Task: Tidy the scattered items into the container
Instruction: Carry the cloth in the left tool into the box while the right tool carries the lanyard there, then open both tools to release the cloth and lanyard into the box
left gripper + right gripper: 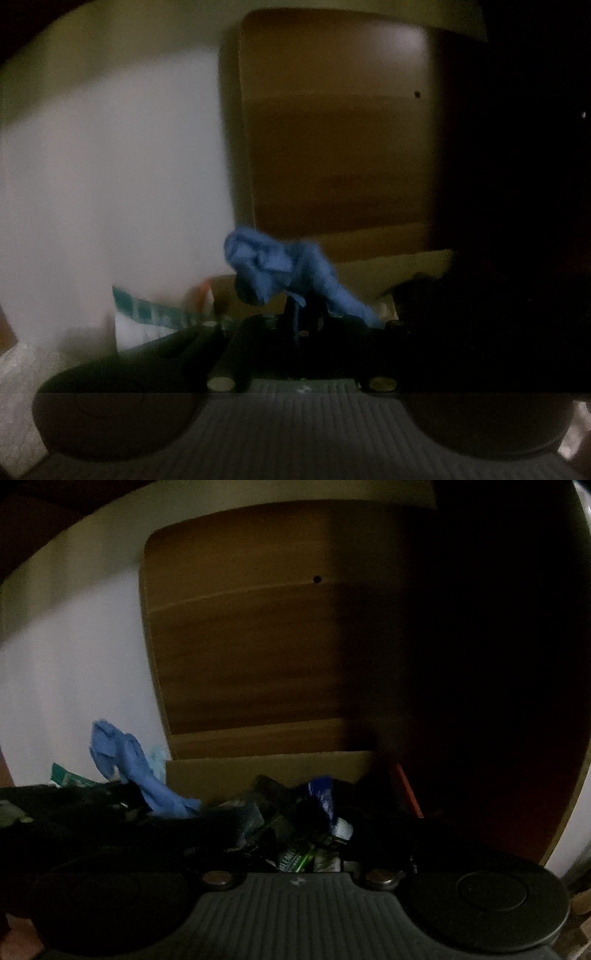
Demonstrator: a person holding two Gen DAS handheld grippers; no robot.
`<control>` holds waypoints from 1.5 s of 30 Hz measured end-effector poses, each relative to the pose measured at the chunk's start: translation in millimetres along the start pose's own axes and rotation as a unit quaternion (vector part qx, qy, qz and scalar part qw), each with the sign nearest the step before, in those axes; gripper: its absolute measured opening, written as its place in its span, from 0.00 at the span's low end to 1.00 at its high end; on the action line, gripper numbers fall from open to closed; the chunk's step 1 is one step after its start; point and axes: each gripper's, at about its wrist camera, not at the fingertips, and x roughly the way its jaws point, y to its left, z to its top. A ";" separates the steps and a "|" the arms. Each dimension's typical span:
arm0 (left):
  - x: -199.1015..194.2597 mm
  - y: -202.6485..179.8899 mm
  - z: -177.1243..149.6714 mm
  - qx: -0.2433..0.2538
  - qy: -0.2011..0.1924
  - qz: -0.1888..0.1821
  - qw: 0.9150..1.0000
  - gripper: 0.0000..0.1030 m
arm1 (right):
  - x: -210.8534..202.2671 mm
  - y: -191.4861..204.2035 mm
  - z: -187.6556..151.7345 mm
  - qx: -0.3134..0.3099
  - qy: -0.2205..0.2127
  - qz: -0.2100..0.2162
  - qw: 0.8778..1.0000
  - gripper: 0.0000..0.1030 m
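The left tongs [295, 314] pinch a crumpled blue cloth [273, 269], holding it up over the cardboard box [258, 771]. The right tongs [299, 834] are open wide with nothing between them, right above the pile of wrappers [303, 856] in the box. To do this well, I think the cloth should go low over the pile before the left tongs let go, so it does not catch on the rim
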 end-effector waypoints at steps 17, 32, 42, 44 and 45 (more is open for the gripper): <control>-29.3 11.0 2.7 0.040 -0.011 0.015 0.999 1.00 | -44.4 -7.8 1.8 0.036 -0.050 0.001 0.998 1.00; -59.3 14.5 -0.1 0.023 0.017 0.015 0.999 1.00 | -85.4 -0.1 -0.9 0.045 -0.061 -0.015 0.997 1.00; -68.9 13.3 -2.5 0.016 0.021 0.008 1.000 1.00 | -105.9 -1.5 -2.4 0.051 -0.066 -0.022 0.996 1.00; -69.1 13.9 -1.9 0.014 0.021 0.006 1.000 1.00 | -108.4 -1.3 -2.2 0.050 -0.068 -0.022 0.996 1.00; -70.3 14.6 -1.9 0.014 0.021 0.005 1.000 1.00 | -109.1 -0.9 -2.2 0.049 -0.069 -0.022 0.996 1.00</control>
